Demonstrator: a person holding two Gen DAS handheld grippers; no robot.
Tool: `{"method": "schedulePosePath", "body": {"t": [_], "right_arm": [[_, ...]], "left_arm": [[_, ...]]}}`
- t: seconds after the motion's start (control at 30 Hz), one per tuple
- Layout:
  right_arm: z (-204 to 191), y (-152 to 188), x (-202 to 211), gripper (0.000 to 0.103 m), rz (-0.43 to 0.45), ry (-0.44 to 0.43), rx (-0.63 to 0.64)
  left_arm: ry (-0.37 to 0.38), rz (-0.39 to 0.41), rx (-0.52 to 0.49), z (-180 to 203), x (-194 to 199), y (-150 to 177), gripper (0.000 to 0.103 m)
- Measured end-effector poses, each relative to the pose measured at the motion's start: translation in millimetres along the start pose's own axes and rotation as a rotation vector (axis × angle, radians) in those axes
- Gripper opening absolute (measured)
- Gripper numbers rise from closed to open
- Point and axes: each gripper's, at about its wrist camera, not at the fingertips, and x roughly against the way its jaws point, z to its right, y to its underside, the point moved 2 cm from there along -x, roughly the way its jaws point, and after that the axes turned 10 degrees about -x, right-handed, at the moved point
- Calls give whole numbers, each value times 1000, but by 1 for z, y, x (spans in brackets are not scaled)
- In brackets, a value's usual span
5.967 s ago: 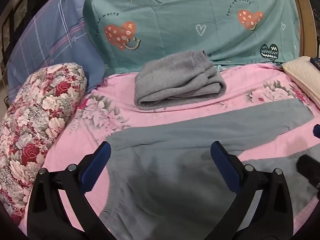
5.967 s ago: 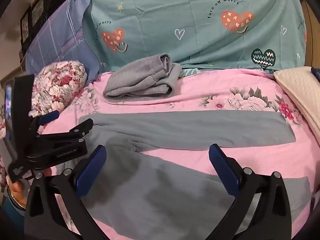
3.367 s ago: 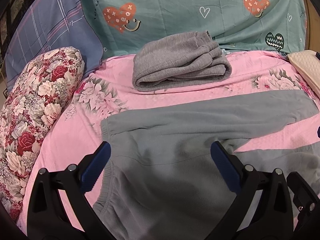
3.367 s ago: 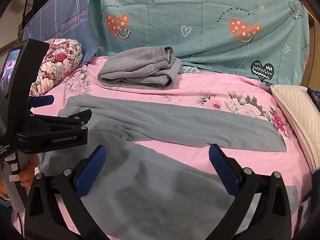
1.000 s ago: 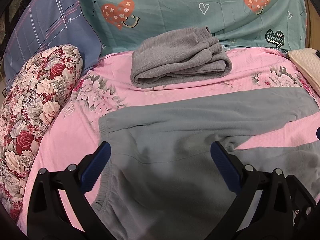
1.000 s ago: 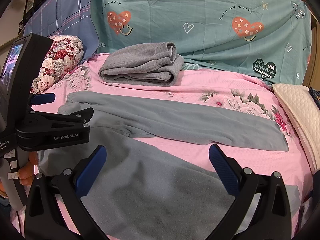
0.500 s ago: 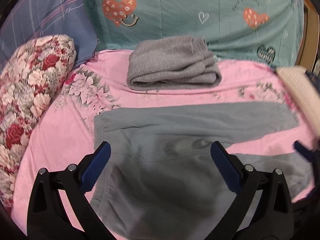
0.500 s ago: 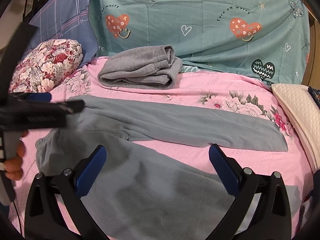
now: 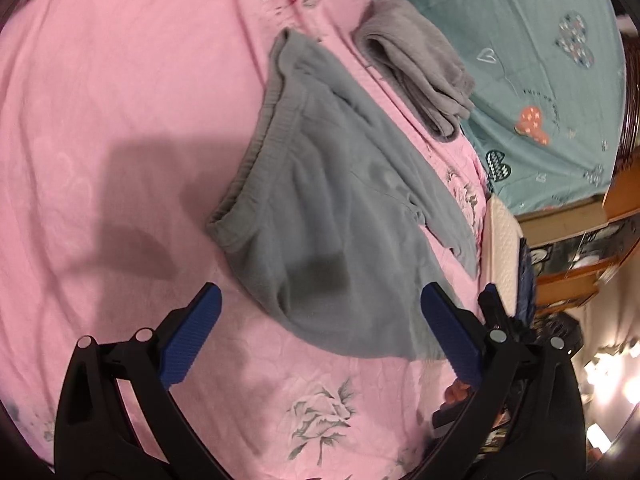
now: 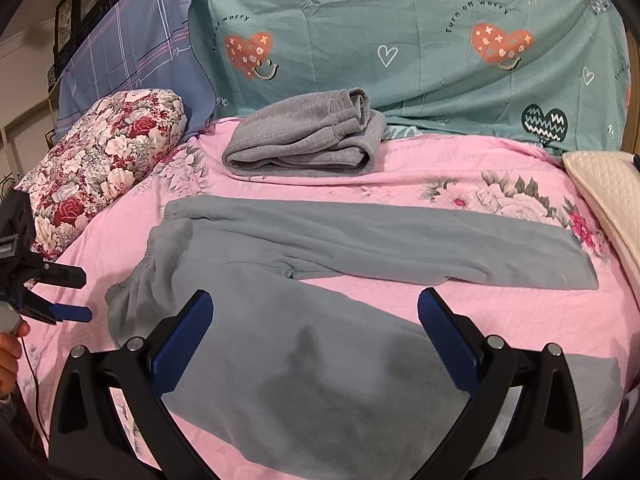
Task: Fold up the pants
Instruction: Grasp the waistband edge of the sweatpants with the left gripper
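Pink bedspread (image 10: 460,168): pants (image 10: 320,248), folded grey garment (image 10: 304,144) beyond.

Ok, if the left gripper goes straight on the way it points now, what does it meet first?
Most likely the grey-blue pants spread on the pink sheet: the open left gripper frames their near leg just ahead. Depth is unclear, so it may touch sheet at the fabric's edge first.

Dim warm indoor light, soft shadows, fisheye bending at edges (left view slightly motion-blurred).

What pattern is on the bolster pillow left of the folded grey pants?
Red and white roses, floral bolster pillow; right wrist view.
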Motion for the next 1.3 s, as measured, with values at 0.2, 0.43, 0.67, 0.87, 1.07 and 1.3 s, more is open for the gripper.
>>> {"method": "schedulePosePath", "body": {"t": [0.2,0.43,0.67,0.87,1.07,1.3], "right_arm": [[4,1,-4,102,-15,-1,-25],[6,2,-9,102,-42,-2,-31],[8,3,-11,102,-59,-6,-39],[8,4,-11,102,-63,-13,-37],[27,-16,25,102,21,26,-46],[169,0,114,102,19,238,-235]], "left_arm": [[10,12,47,-14,-11,-6,100],[16,10,-8,-1,-24,-22,97],[81,62,-103,18,-33,-16,38],[30,106,-97,11,-27,-16,20],[-44,133,-137,11,-21,-14,7],[-77,171,-153,3,-3,-16,4]]}}
